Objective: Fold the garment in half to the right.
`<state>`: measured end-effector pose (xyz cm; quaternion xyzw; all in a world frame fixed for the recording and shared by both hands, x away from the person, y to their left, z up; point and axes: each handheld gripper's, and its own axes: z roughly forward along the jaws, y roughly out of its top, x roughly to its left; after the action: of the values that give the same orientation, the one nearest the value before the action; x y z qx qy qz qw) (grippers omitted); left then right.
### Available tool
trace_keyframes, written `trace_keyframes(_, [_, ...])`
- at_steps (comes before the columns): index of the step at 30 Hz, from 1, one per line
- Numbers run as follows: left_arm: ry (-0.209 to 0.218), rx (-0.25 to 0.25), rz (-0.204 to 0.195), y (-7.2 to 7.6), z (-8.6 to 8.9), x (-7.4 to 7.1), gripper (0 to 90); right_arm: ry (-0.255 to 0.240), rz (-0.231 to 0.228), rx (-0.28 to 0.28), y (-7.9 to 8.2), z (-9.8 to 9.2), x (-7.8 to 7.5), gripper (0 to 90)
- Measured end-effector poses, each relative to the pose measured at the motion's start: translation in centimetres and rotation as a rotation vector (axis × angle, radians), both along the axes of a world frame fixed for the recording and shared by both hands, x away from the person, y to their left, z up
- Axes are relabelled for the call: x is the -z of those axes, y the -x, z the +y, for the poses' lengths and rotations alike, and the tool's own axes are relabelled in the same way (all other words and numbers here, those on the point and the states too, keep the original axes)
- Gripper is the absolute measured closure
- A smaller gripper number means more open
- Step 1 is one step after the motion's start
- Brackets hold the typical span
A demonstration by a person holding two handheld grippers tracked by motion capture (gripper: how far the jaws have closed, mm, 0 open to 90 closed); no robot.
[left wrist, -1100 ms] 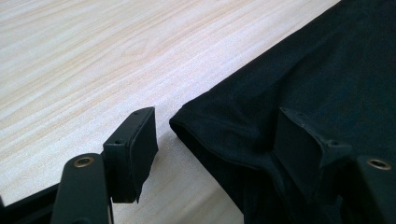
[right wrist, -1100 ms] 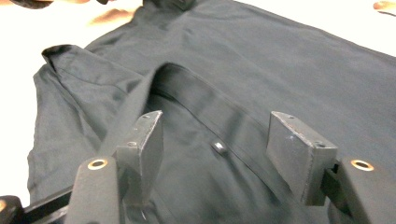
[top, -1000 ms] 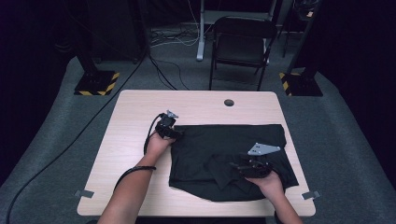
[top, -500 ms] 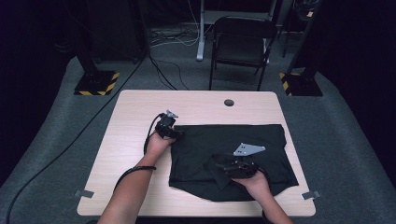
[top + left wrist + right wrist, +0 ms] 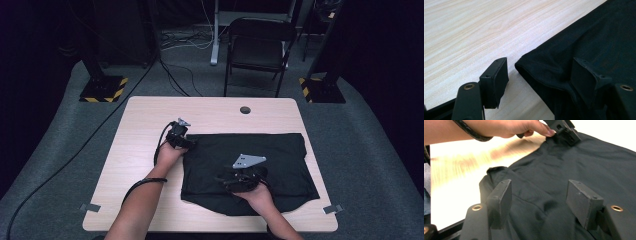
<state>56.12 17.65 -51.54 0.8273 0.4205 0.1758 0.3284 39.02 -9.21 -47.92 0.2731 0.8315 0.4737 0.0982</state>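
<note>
While the black cloth (image 5: 250, 170) lies flat on the worktop (image 5: 150, 115), its far-left corner sits between the left gripper's (image 5: 539, 75) open jaws; the right gripper (image 5: 539, 202) hovers open mid-cloth.

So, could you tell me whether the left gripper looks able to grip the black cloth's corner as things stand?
Probably yes: the left gripper has open jaws straddling the black cloth's corner, nothing between.

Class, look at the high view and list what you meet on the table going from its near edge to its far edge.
Right claw on the near part of the black cloth → left claw at the cloth's far left corner → round hole in the table.
</note>
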Motion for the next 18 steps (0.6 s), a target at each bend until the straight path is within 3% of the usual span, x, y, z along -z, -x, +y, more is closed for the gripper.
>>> trace_keyframes(18, [0.009,-0.005,0.005,0.0,0.1,0.1,30.3,0.008,-0.004,-0.067,0.4,4.4,1.1,37.1])
